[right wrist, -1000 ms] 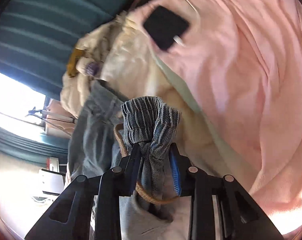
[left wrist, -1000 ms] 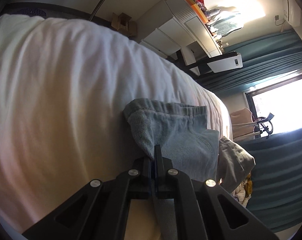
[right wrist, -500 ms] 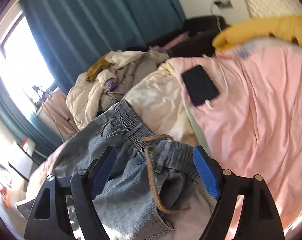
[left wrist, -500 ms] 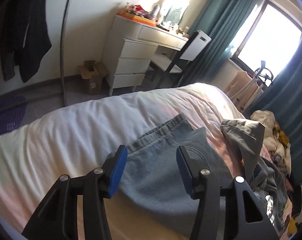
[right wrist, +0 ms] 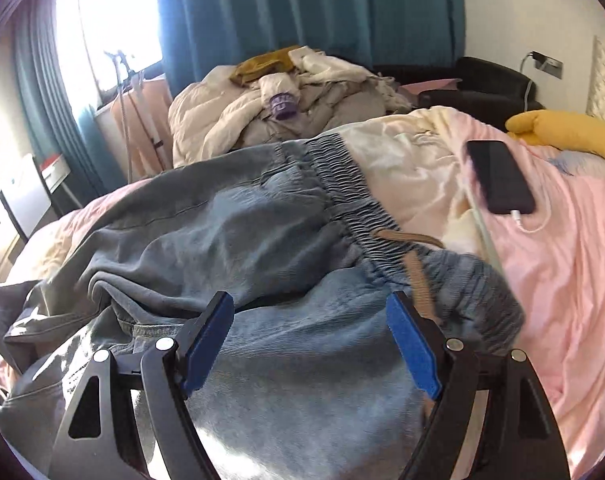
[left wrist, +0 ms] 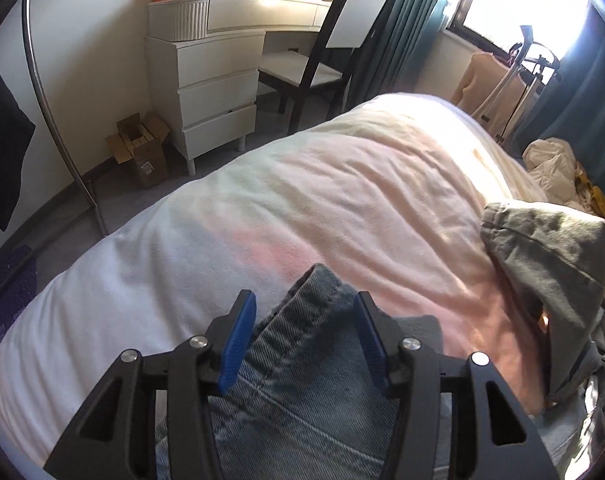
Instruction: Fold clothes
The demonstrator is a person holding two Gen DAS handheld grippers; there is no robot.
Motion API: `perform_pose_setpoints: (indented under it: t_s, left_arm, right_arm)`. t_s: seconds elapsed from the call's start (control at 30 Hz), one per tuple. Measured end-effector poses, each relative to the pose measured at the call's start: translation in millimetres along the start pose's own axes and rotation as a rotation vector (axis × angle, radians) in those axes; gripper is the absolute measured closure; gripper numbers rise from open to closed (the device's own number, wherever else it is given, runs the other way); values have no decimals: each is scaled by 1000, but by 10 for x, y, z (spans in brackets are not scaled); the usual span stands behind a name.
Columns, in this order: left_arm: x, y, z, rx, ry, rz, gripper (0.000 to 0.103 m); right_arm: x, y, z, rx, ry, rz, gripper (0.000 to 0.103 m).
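Denim shorts (right wrist: 262, 240) with ribbed elastic waistband lie rumpled on soft bedspread (right wrist: 562, 280).

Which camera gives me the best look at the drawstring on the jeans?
The right wrist view. The tan drawstring lies in plain sight across the gathered waistband of the jeans, just beyond the open right gripper. The left wrist view shows only a hem end of the jeans, no drawstring.

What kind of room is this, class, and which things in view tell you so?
Most likely a bedroom in a home: a bed with pink bedding, a white dressing table with drawers, and a phone charging on the covers.
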State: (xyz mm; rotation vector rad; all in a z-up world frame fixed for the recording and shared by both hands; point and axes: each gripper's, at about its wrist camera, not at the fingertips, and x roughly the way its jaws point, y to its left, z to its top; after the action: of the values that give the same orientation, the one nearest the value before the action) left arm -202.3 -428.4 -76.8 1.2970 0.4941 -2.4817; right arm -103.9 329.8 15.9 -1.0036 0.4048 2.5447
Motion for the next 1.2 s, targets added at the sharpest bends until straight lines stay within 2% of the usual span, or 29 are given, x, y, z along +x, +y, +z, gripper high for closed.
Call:
perform_pose_setpoints:
  t_s: [0.03,0.1,0.2,0.3,0.4,0.5,0.6,0.73,0.77,0.8,0.87,1.07,1.13,1.2]
  left_arm:
    - [49,-7,5,3,8,16,52]
    - [105,-48,-16,20,9,43,74]
    - [94,-117,-36,20,-5,108,91]
    - [-41,-84,36,-44,-33,145,96]
    - [-165,49,147,-116,-78,225,96]
    - [-110,162,176,-174,-50,267,96]
    - [-105,38,131,-125,-65,277,95]
    - [-256,-60,114,-143,-84,219,86]
    - [-297,-85,117,-160,-87,206,80]
    - [-338,-114,118,-176,-91,195,68]
    - [-421,-241,96,-195,-105,167,53]
    - [-462,-1042,-78,-135,-92,-75,53]
    - [-450,-1362,-184,-117,-102,-180,53]
    - [-360,-1667,-288,-99,-73,-273,53]
  right_arm:
    - [66,42,-2,-11,6,0,23]
    - [150,120,-19,-35,21,11,23]
    - [229,206,-48,-66,31,13,23]
    - [263,254,-69,-75,48,27,23]
    - [223,264,-71,-84,37,38,23]
    - [189,234,-68,-71,27,44,23]
    - [199,210,-51,-48,34,55,23]
    - [168,201,-44,-45,28,81,23]
    - [166,195,-46,-41,30,89,23]
    - [169,187,-44,-37,33,98,23]
    - [179,169,-40,-27,39,116,23]
    - [276,149,-52,2,62,163,23]
    - [340,155,-64,7,80,182,23]
    - [402,151,-79,12,100,194,23]
